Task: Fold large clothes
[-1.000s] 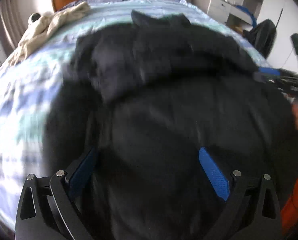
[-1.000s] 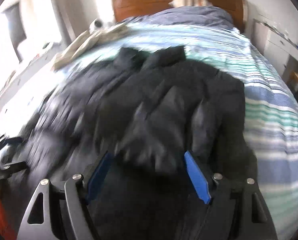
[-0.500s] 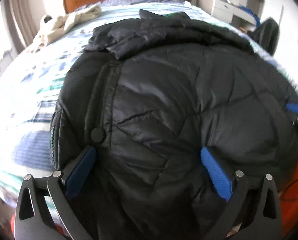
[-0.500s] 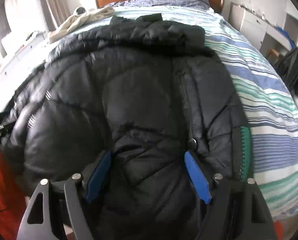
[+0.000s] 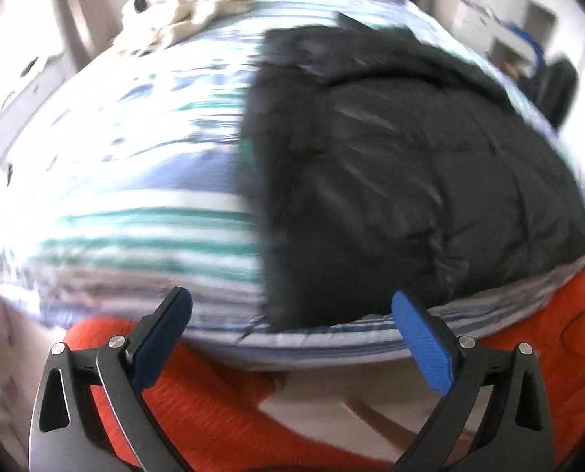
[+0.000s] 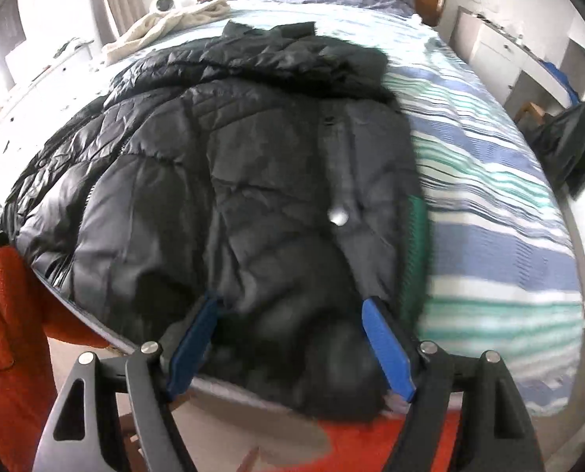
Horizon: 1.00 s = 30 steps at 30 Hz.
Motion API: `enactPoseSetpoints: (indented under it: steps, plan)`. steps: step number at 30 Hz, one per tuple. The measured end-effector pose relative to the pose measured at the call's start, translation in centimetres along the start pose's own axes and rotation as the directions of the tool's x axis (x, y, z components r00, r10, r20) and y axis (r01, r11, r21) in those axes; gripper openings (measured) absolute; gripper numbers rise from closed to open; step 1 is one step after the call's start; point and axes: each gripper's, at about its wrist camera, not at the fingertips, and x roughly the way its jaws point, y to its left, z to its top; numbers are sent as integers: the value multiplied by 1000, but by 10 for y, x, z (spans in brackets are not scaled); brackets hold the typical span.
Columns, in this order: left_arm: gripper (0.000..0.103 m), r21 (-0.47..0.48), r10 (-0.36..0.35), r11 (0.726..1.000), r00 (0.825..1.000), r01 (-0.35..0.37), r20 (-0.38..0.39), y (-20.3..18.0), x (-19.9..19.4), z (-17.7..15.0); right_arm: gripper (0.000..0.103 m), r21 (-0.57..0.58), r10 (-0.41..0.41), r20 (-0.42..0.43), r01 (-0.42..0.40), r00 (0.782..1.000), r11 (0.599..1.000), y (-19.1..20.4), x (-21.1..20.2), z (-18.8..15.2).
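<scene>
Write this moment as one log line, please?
stage: folding | black puffer jacket: flat on striped bed | left gripper: open, empty | right gripper: open over jacket hem

Jacket point(image 6: 253, 181) on bed point(image 6: 501, 196)

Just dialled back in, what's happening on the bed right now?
A person with a gripper in each hand is folding a black puffer jacket spread on the striped bed. The left gripper hangs open and empty at the bed's near edge, beside the jacket. The right gripper has the jacket's bunched hem between its open blue pads; whether they grip it is unclear. A cream garment lies near the headboard.
</scene>
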Motion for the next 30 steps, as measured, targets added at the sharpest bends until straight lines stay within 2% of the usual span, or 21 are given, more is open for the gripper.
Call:
enactPoseSetpoints:
  steps: [2,4,6,8,12,14,15,16,17,18,19,20,23,27,30]
  plan:
    - [101,-115,-56,992,998,60,33,26,-12,4,78,49,-10,19,10,1000,999,-16,-13,-4]
    - [102,-242,-158,955,984,173,82,53,-16,9,78,140,29,40,-35,999,990,-42,-22,-10]
    - [102,-333,-279,895,955,296,97,70,-2,14,78,221,91,46,-99,995,970,-66,-20,-15]
    - [101,-341,-347,874,936,347,63,67,17,17,78,299,155,46,-162,987,940,-89,-10,-20]
    - [97,-243,-351,912,936,331,-43,25,52,18,78,368,286,25,-274,958,888,-105,14,-27]
    - [77,-214,-356,919,931,332,-84,11,62,19,78,368,335,18,-318,942,874,-101,26,-28]
    - [76,-207,-329,930,938,303,-107,5,66,19,78,364,367,-3,-341,930,867,-95,34,-28]
    - [69,-204,-313,936,943,287,-113,4,66,19,78,359,392,-17,-360,920,861,-89,39,-26]
    - [52,-205,-306,938,945,278,-117,3,65,19,75,348,409,-23,-377,912,859,-82,42,-24]
    - [38,-214,-307,937,944,277,-124,4,64,19,63,337,401,-19,-372,916,865,-79,41,-22]
    - [25,-229,-317,931,940,284,-125,7,63,19,31,318,371,-29,-343,928,884,-73,41,-18]
    - [18,-255,-339,919,934,301,-117,11,60,20,22,316,378,-29,-350,925,882,-70,41,-14]
    - [14,-273,-345,911,934,309,-94,12,42,27,17,291,372,-29,-348,928,891,-63,30,-2]
    - [13,-212,-343,920,939,328,-35,5,3,39,17,262,406,13,-395,914,881,-67,-4,10]
    - [13,-174,-338,930,939,324,-62,2,-15,30,17,264,426,4,-411,905,872,-74,-22,4]
